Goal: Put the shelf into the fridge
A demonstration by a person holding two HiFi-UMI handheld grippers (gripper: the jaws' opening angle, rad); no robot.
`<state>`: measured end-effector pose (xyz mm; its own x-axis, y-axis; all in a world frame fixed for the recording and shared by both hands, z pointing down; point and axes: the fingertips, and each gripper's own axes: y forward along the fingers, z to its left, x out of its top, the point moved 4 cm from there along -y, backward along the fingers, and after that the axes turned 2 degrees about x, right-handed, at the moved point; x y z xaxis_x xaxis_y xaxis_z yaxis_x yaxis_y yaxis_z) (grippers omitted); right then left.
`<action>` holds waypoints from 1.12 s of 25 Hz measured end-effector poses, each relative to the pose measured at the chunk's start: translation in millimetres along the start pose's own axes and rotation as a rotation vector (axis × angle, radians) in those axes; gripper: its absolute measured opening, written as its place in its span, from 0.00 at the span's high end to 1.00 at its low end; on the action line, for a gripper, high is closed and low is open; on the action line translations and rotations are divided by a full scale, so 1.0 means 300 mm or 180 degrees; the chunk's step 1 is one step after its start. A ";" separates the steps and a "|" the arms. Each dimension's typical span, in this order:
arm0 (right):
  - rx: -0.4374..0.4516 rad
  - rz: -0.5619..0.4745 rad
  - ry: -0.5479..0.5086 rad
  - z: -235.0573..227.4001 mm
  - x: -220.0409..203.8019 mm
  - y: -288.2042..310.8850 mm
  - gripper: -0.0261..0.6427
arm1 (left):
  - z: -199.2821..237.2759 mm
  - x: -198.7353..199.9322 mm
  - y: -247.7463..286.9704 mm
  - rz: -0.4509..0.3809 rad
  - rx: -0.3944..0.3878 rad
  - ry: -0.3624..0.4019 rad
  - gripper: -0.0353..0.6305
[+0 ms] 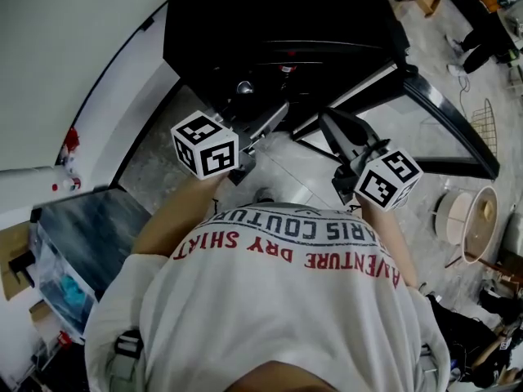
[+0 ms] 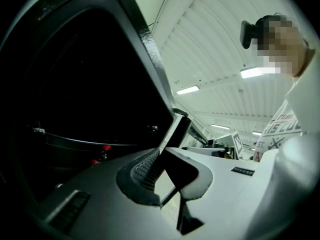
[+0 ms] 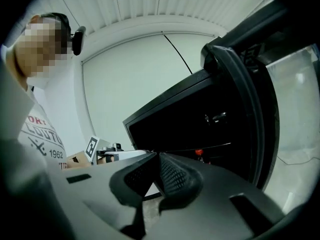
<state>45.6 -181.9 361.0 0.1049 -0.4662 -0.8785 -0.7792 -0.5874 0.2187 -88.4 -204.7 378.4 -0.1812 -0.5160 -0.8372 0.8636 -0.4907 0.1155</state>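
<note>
Grey floor [image 1: 437, 43], white wall [image 1: 65, 39], black fridge [image 1: 278, 15]

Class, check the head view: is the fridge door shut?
No, the fridge door stands swung open to the right, baring the dark inside of the fridge.

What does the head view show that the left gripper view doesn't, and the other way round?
Only the head view shows the person's forearms and the storage bin at the left edge. Only the left gripper view shows the ceiling lights and, close up, the left gripper shut on the shelf at its edge. Both show the black fridge with its dark inside, the right gripper and the white shirt.
</note>
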 end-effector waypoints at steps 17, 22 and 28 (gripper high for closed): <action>0.0284 -0.0119 -0.0049 0.081 0.044 0.026 0.93 | -0.113 0.041 -0.072 -0.0141 -0.0194 -0.0057 0.88; 0.0275 -0.0088 -0.0060 0.090 0.039 0.032 0.93 | -0.118 0.049 -0.079 -0.0200 -0.0218 -0.0072 0.88; 0.0237 -0.0041 -0.0050 0.085 0.033 0.027 0.93 | -0.123 0.043 -0.076 -0.0180 -0.0174 0.0032 0.88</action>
<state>24.5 -174.5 343.3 0.1059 -0.4481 -0.8877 -0.8217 -0.5422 0.1757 -93.0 -174.1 345.3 -0.2260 -0.4814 -0.8469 0.8766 -0.4797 0.0387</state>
